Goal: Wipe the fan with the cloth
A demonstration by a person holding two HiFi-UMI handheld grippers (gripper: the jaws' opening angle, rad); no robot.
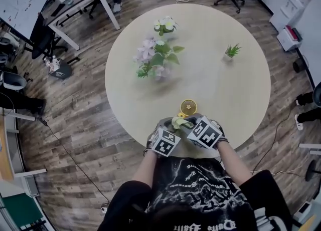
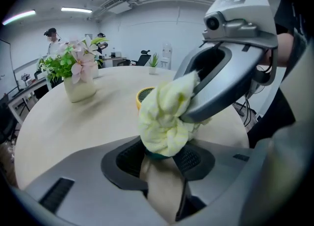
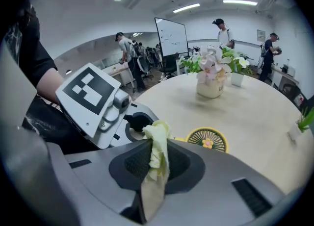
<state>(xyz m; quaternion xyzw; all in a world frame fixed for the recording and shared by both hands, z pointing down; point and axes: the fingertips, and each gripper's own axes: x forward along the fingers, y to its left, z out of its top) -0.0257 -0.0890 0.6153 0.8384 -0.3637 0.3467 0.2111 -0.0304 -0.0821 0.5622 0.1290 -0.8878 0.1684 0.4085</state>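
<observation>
Centrally, a white vase (image 2: 78,88) holds pink flowers (image 2: 82,62).

Pale beige round table (image 1: 241,89) over brown wood-plank floor (image 1: 85,125). Pale yellow-green crumpled cloth (image 1: 181,122), a sliver of teal beneath it in the left gripper view. Small round yellow fan (image 3: 208,139), dark grille, pink flower at the centre. Grey left hand-held gripper (image 1: 170,125) and grey right hand-held gripper (image 1: 194,121), black textured pads, black-and-white square markers on each cube. Pink and white flowers with green leaves (image 1: 153,57), cream pot. Small green plant (image 1: 232,50), white pot. Black shirt (image 1: 195,185) with white print.
</observation>
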